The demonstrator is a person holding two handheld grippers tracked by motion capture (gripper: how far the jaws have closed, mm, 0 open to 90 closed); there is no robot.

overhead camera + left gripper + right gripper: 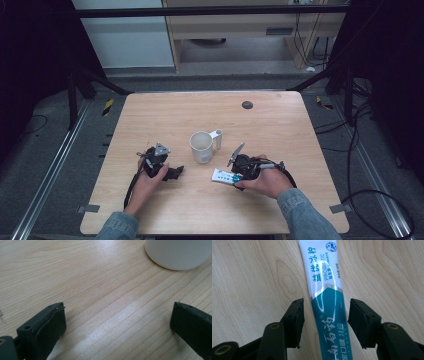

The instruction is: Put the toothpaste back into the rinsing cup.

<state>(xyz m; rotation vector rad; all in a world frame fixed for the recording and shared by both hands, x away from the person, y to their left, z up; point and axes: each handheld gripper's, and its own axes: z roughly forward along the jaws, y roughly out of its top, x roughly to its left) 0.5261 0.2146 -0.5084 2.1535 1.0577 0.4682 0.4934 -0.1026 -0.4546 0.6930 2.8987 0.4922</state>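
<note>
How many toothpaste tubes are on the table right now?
1. The toothpaste tube lies flat on the wooden table, in front of the white mug and between the open jaws of the right gripper, which are not touching it. Nothing seems hidden.

Denim sleeves [300,212]; black grippers [243,167] (cabled, screwed)

One mug [202,147], one toothpaste tube [222,176], two grippers, one table [280,125].
</note>
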